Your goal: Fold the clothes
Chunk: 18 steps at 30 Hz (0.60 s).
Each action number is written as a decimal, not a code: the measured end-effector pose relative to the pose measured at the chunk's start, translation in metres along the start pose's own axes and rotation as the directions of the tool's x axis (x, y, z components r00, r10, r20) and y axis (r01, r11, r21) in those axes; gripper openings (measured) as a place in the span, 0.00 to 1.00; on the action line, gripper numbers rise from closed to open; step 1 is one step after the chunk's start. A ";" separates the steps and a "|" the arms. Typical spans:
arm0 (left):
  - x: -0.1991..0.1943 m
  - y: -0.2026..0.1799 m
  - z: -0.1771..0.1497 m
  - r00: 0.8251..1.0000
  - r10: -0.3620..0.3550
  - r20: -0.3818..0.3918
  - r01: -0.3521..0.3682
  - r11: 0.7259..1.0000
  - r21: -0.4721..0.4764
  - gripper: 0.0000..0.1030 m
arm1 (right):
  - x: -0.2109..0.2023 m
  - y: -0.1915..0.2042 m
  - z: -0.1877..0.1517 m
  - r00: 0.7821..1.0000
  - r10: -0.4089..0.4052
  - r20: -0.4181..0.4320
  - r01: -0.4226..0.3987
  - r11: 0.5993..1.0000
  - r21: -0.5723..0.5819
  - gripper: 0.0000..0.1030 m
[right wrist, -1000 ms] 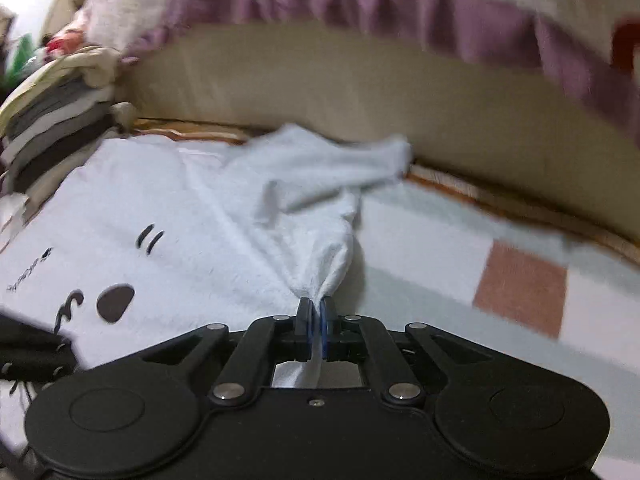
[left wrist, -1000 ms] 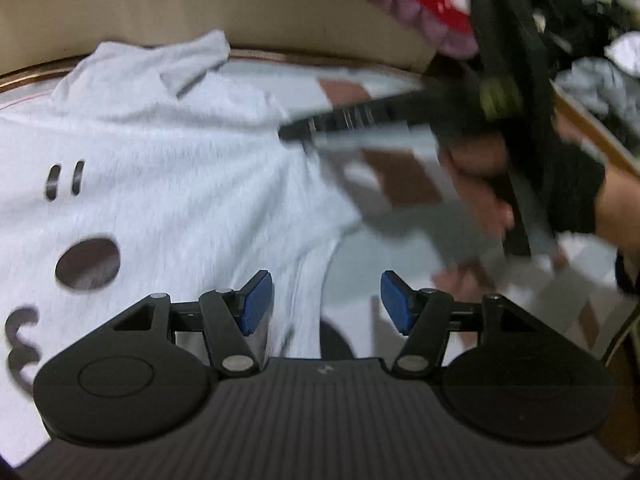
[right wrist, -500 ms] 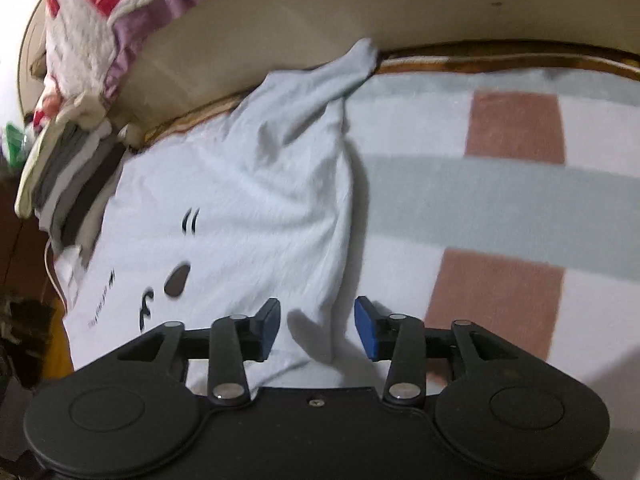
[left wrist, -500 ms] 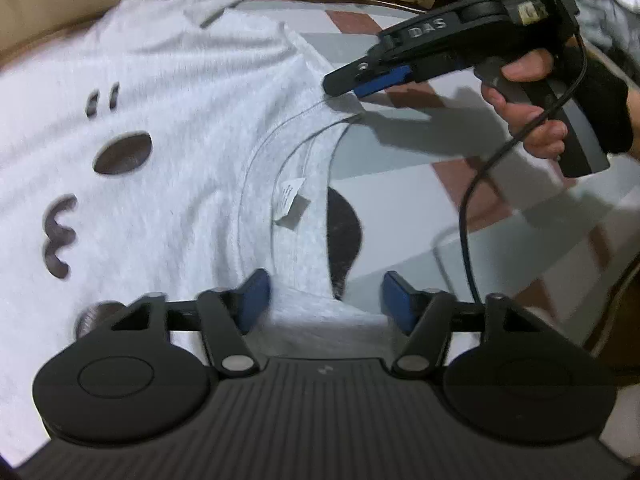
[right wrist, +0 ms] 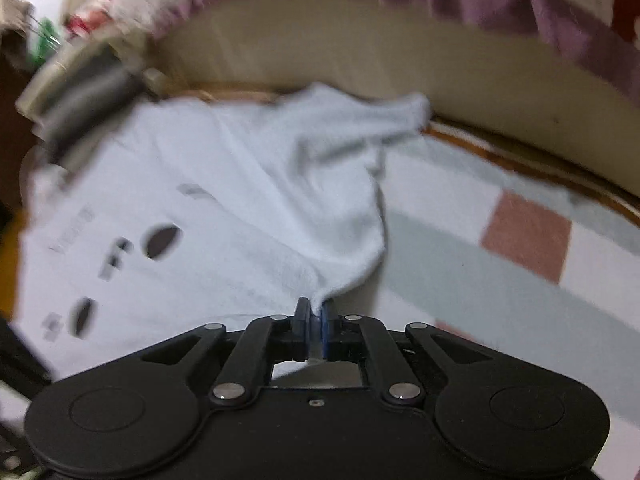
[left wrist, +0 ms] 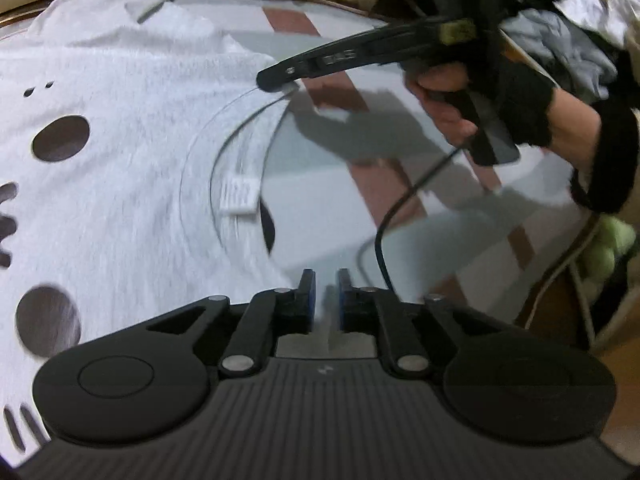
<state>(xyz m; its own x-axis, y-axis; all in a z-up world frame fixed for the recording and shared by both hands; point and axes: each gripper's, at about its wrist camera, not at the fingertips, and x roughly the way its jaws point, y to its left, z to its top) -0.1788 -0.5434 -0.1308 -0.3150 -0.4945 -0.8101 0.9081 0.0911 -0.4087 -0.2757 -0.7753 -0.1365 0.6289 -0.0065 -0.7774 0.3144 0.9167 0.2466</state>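
a pale grey-white t-shirt [left wrist: 132, 168] lies spread, print side up, on a blanket [left wrist: 432, 208] checked in white, grey-green and reddish brown. the print is a cartoon face in dark ovals and short dashes. the round neckline faces the left camera, with a small white label [left wrist: 239, 197] just inside the collar. one short sleeve [right wrist: 384, 120] lies at the far edge of the shirt, close to a beige padded wall beyond the blanket.

the right gripper [right wrist: 315, 320] has just snapped closed and now pinches a bunched bit of the shirt's shoulder edge, the cloth pulled to a point between its blue pads. from the left camera, it meets the shirt beside the collar, held by a hand [left wrist: 500, 100] in a black fingerless glove.

the left gripper [left wrist: 325, 292] sits just off the collar, over bare blanket; its jaws have just been widening a little and stand narrowly parted with nothing between them.

the right view is motion-blurred; small lettering on the shirt is unreadable, and the striped pile beyond the shirt is too smeared to identify.
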 end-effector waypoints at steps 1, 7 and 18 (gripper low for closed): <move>-0.005 -0.001 -0.005 1.000 0.023 -0.009 -0.023 1.000 0.008 0.34 | 0.002 0.003 -0.003 1.000 -0.015 -0.005 0.015 1.000 -0.006 0.08; -0.013 -0.005 -0.039 0.983 0.166 -0.083 -0.168 0.986 -0.010 0.71 | -0.026 -0.008 -0.010 0.997 0.081 -0.003 -0.080 0.990 0.116 0.23; -0.013 0.014 -0.047 0.981 0.174 -0.090 -0.178 0.983 -0.036 0.03 | -0.009 0.068 -0.035 0.818 0.510 -0.266 -0.541 0.839 -0.055 0.51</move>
<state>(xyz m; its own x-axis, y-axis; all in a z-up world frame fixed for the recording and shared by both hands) -0.1752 -0.4951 -0.1457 -0.1757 -0.3914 -0.9033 0.9391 0.2087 -0.2731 -0.2844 -0.6989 -0.1330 0.4860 0.5680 -0.6642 -0.1156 0.7951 0.5953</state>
